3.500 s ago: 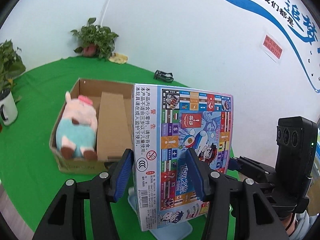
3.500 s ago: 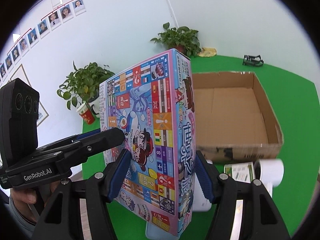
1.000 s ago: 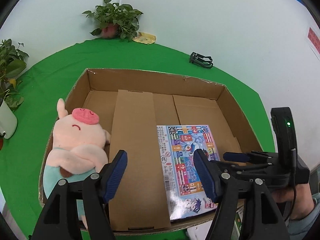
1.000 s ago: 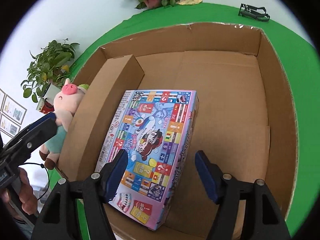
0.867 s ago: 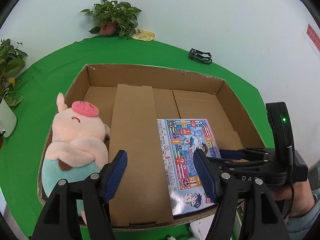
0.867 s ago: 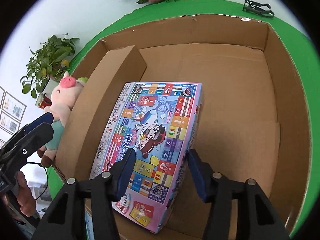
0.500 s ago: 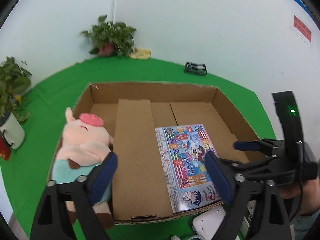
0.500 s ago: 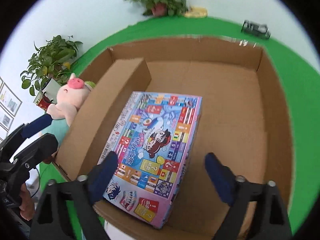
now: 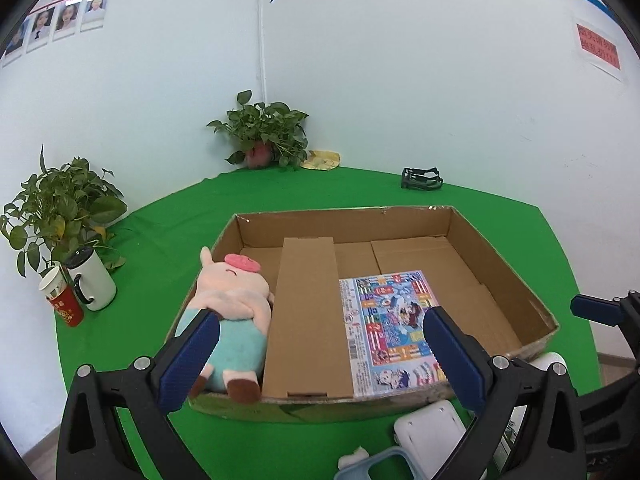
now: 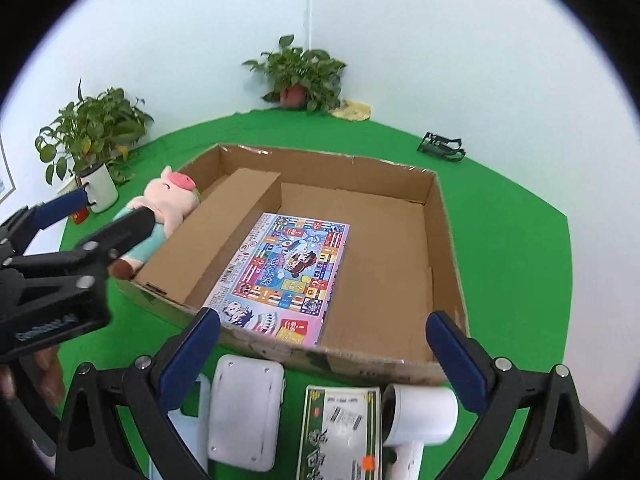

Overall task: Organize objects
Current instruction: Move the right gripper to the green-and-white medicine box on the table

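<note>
White walls meet in a corner behind a green-covered desk (image 9: 168, 240), where a potted plant (image 9: 266, 136) stands at the back and another plant (image 9: 60, 208) leans over two mugs (image 9: 80, 288) at the side. A shallow cardboard box (image 10: 440, 216) sits in the middle of the desk. The board game box (image 10: 292, 268) lies flat on its floor, against the raised cardboard divider (image 10: 224, 232) and close to the near wall. On the other side of the divider the plush pig (image 9: 232, 308) lies on its back. My left gripper (image 9: 320, 356) and my right gripper (image 10: 324, 356) both hover short of the box's near edge, fingers (image 9: 452, 356) spread as wide as they go and opening the last bit, with nothing held between them. Below my right gripper on the desk are a white case (image 10: 246, 404), a green printed packet (image 10: 340, 432) and a white cylindrical device (image 10: 420, 416).
</note>
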Motion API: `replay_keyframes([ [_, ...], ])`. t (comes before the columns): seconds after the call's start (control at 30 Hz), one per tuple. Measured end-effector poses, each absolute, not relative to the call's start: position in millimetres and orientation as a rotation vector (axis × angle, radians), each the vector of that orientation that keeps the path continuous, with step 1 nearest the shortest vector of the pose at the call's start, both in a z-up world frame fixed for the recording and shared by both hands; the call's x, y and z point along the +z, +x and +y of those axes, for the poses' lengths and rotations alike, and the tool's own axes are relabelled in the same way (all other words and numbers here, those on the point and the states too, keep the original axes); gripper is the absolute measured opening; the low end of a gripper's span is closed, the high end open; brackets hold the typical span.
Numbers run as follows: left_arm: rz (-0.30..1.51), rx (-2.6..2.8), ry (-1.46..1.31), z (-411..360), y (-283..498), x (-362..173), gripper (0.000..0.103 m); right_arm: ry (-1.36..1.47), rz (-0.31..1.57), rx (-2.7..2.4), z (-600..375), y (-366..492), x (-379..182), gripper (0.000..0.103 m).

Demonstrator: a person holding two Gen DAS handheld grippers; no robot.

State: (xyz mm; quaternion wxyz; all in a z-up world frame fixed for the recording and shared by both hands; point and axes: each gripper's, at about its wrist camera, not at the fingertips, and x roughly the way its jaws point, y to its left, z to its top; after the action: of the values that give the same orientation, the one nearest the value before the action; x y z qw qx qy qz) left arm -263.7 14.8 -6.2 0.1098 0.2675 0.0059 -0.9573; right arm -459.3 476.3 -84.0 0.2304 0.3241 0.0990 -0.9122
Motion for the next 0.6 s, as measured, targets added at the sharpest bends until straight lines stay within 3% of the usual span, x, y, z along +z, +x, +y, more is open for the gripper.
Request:
replay_keyframes([
  [0.6, -0.046, -2.827, 0.816, 52.4, -197.7, 10.4, 0.103, 0.856, 0.229, -2.523, 494.6, -397.5, -81.8, 0.102],
])
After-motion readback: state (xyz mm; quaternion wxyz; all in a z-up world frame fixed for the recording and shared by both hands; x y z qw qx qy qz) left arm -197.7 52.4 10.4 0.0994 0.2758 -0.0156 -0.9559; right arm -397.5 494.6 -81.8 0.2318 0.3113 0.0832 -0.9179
